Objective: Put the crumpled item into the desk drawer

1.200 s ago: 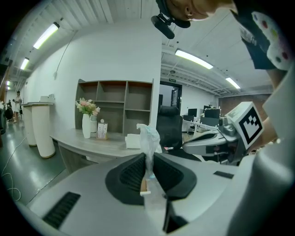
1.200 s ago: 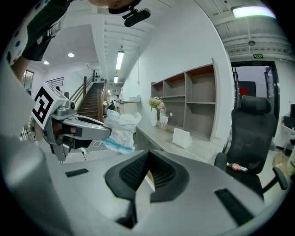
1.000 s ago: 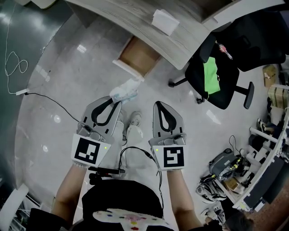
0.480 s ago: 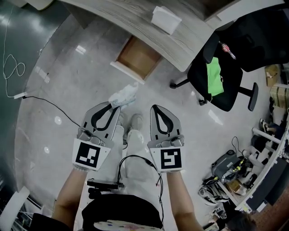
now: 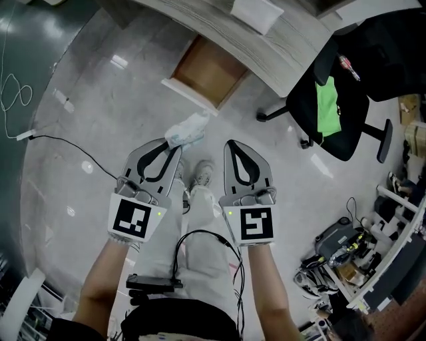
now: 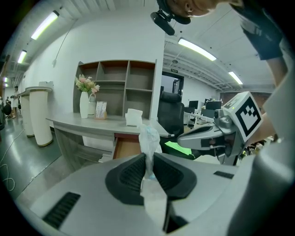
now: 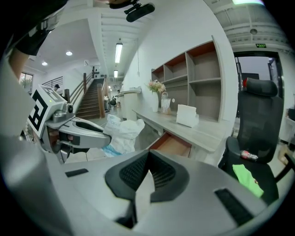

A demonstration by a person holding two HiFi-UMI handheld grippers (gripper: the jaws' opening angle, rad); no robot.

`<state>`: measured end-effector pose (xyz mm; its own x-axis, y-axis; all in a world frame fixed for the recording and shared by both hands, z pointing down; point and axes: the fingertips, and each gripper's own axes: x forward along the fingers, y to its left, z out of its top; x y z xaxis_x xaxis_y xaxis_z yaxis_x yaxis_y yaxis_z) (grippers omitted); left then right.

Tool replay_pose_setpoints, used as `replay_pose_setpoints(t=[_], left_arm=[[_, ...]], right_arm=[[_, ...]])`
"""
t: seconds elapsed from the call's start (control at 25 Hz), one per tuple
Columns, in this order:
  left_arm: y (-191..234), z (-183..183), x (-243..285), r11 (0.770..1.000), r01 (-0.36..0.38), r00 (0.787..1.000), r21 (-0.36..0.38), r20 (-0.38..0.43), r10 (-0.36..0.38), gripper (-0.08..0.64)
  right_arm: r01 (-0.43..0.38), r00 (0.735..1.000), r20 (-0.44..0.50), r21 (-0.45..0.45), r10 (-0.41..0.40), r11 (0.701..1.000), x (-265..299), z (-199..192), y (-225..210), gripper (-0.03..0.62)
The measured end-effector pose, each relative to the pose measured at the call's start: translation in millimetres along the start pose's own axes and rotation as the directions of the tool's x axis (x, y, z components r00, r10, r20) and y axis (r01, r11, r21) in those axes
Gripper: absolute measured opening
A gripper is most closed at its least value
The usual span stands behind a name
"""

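Observation:
A crumpled white item with blue marks sticks out past the tips of my left gripper, whose jaws are shut on it. In the left gripper view the crumpled item stands up between the black pads. The same crumpled item shows at the left in the right gripper view. My right gripper is beside the left one, shut with nothing in it. The desk drawer is pulled open under the grey desk; its brown inside is bare. The drawer lies ahead of both grippers.
A white box lies on the desk top. A black office chair with a green thing on its seat stands to the right of the drawer. A cable runs over the floor at left. My shoes are below the grippers.
Both grippers have sunk lower together, the left still holding the crumpled item. The drawer now lies a little further right in the head view.

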<state>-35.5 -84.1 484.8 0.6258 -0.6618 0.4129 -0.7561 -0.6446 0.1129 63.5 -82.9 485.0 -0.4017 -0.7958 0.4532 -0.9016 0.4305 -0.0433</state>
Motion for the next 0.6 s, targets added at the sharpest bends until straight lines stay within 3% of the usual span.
replay_pose_setpoints(t=[0.6], left_arm=[[36.0,-36.1,69.6,0.999,-0.037,0.998,0.010,-0.047,0.038,0.063]], right_arm=[[0.035,0.998,-0.047,-0.010,-0.035,0.999,51.9,-38.1,-31.2,0.005]])
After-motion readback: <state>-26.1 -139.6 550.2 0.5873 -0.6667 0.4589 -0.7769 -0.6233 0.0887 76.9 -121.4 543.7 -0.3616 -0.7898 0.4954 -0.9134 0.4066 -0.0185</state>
